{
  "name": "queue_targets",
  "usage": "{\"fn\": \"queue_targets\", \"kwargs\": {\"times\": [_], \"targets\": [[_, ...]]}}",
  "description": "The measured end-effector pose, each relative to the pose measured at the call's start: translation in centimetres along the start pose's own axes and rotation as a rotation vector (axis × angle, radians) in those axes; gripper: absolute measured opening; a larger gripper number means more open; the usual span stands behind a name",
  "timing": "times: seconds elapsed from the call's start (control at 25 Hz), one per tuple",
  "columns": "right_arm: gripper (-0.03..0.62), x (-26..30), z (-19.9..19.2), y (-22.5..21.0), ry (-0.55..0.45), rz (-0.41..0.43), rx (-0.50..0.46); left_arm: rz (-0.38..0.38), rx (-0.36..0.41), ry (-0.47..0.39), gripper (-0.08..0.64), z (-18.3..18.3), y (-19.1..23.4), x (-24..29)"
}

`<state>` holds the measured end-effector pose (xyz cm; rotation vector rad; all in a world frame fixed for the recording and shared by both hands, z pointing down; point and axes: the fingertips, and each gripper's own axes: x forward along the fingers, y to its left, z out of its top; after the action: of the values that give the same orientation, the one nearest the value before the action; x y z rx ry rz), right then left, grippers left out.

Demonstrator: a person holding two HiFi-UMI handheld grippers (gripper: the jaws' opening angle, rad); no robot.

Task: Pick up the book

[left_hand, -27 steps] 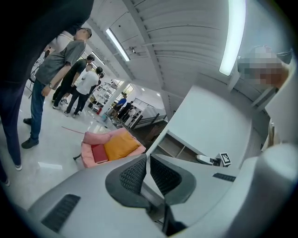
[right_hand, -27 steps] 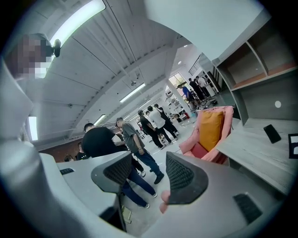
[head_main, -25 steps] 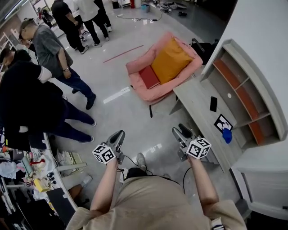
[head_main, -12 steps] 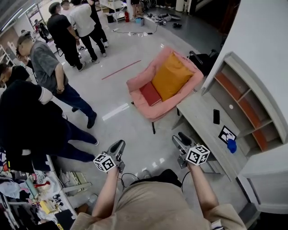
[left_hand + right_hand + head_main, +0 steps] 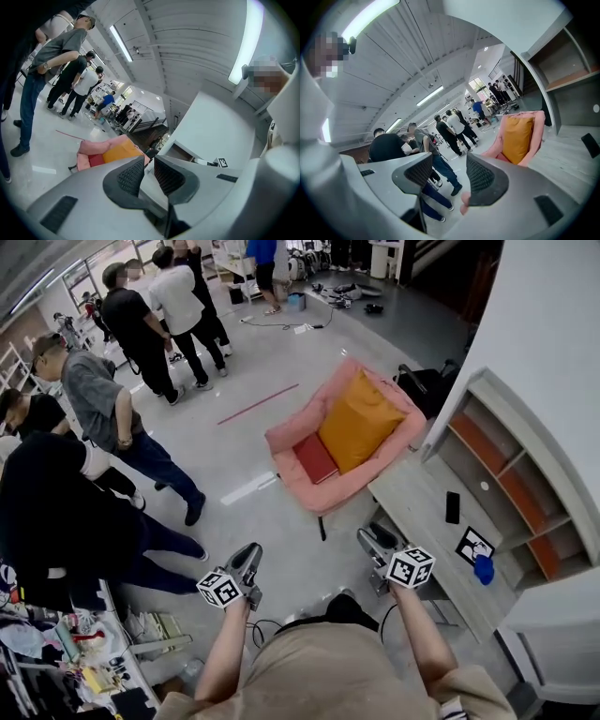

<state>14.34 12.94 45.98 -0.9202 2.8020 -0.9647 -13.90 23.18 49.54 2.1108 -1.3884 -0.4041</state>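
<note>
Between the left gripper [image 5: 149, 163] fingers [image 5: 130, 176] only a narrow gap is showing, pads nearly meeting, nothing being held. Right gripper [image 5: 450, 161] fingers [image 5: 480, 177] are standing clearly wider apart, also gripping nothing. Both grippers are hovering in the air, out in front of the person's beige shirt [image 5: 319, 676], each carrying its marker cube. Under the fingers, glossy grey floor [image 5: 234, 456] is showing.

Ahead of both pairs of fingers, well apart from them, a pink fabric armchair [image 5: 284, 432] is standing on the floor. Flat red rectangular book [image 5: 315, 457] is lying on the chair seat, on the half nearer the left fingers, with neither gripper touching it. Big orange square cushion [image 5: 361, 423] is leaning against the chair back, touching the book's edge.

Just beside the right fingers, on their outer side, a long grey wooden desk top [image 5: 412, 488] is running forward toward the chair. Farther out along it a black phone [image 5: 453, 507], a white card with a black square marker [image 5: 473, 545] and a small blue object [image 5: 484, 569] are lying, apart from each other. Past those a grey shelf unit with orange boards [image 5: 511, 451] is standing against the white wall.

Far out on the left fingers' side, several standing people [image 5: 103, 399] in dark and grey clothes are grouping together. Nearer the person on that side, a cluttered table [image 5: 56, 652] is showing; items too small to tell.
</note>
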Motion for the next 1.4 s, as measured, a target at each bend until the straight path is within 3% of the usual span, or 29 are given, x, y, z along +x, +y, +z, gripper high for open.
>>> {"fn": "queue_targets", "kwargs": {"times": [0.36,0.72,1.08,1.4], "targets": [[0.219,2.3,6.2,-5.3,0.034,0.061,-0.051,0.033,0.019,-0.010,0.052,1.1,-3.0,7.8],[0.219,2.6,7.1,-11.4,0.067,0.075,-0.012,0.057,0.007,0.008,0.052,-1.4,-4.4,13.0],[0.219,4.5,7.6,-13.9,0.080,0.056,0.003,0.099,0.031,0.011,0.052,1.9,-0.6,15.1],[0.219,9.4,10.2,-16.9,0.038,-0.047,0.013,0.016,0.013,0.051,0.052,5.3,6.3,21.6]]}}
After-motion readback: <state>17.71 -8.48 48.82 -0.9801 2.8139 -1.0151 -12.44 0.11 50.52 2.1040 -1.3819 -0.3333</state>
